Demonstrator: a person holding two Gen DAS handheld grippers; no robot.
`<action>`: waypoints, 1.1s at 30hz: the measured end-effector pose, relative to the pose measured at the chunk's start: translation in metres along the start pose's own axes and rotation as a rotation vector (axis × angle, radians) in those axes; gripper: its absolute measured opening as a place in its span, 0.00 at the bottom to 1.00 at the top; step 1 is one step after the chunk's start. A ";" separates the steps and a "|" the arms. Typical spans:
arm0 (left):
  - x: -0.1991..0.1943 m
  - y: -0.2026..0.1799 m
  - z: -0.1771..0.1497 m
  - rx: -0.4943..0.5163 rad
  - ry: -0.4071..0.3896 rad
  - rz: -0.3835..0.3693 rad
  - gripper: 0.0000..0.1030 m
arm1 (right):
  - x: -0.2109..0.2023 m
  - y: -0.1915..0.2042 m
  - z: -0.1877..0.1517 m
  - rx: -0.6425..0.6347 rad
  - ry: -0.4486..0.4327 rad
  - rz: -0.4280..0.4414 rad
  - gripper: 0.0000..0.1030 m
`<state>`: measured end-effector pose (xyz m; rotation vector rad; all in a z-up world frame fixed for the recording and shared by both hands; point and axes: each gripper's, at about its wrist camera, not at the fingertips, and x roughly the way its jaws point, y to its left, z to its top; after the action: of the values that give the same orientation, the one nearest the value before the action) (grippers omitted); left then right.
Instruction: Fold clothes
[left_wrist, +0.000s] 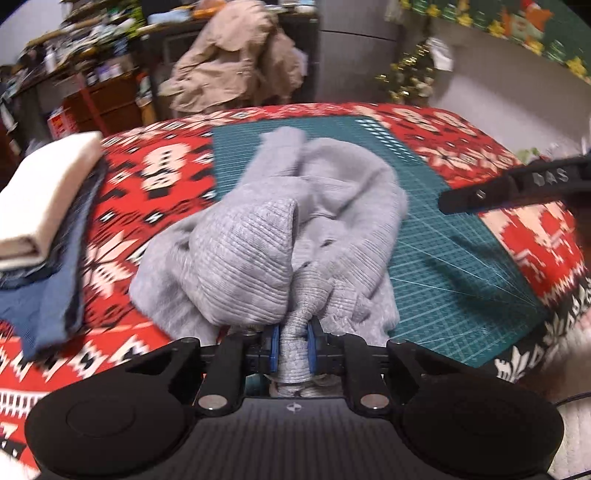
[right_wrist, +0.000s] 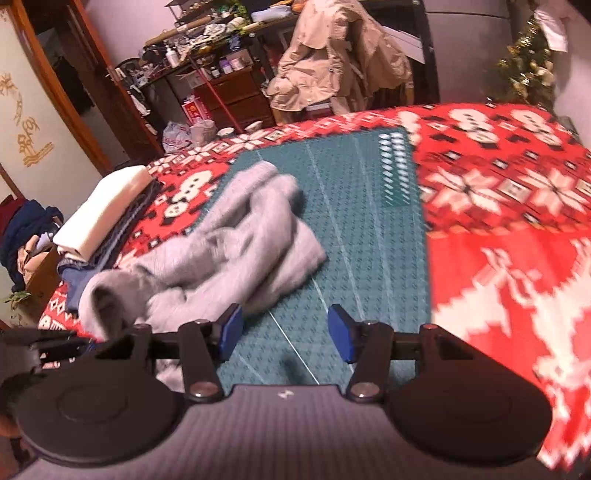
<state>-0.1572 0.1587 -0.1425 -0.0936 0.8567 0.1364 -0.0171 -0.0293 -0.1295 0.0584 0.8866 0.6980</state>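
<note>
Gathering the grey sweater (left_wrist: 295, 221)

My left tool (left_wrist: 293, 343) pinches its ribbed edge; my right tool (right_wrist: 284, 328) hangs released; I'd lift slowly, then spread it flat on the mat (right_wrist: 362, 206).

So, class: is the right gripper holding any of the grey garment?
No: the right gripper is open over the green mat, the grey garment beside it.

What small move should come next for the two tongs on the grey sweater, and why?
Probably bring the right tongs over to pinch another edge of the grey sweater. The left tongs already clamp a bunched fold, the right ones stand open over the green mat, and the sweater lies crumpled, needing spreading before folding.
</note>
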 end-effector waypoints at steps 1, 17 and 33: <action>0.000 0.003 -0.001 -0.011 0.001 0.003 0.13 | 0.008 0.005 0.007 -0.017 -0.006 0.005 0.58; 0.001 0.010 -0.002 -0.070 -0.001 -0.004 0.13 | 0.118 0.008 0.066 -0.221 0.111 0.006 0.10; 0.047 -0.007 0.043 -0.110 -0.020 -0.161 0.13 | -0.023 -0.028 -0.046 -0.083 0.095 -0.138 0.10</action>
<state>-0.0937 0.1619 -0.1495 -0.2631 0.8178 0.0335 -0.0457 -0.0751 -0.1518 -0.1103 0.9418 0.6116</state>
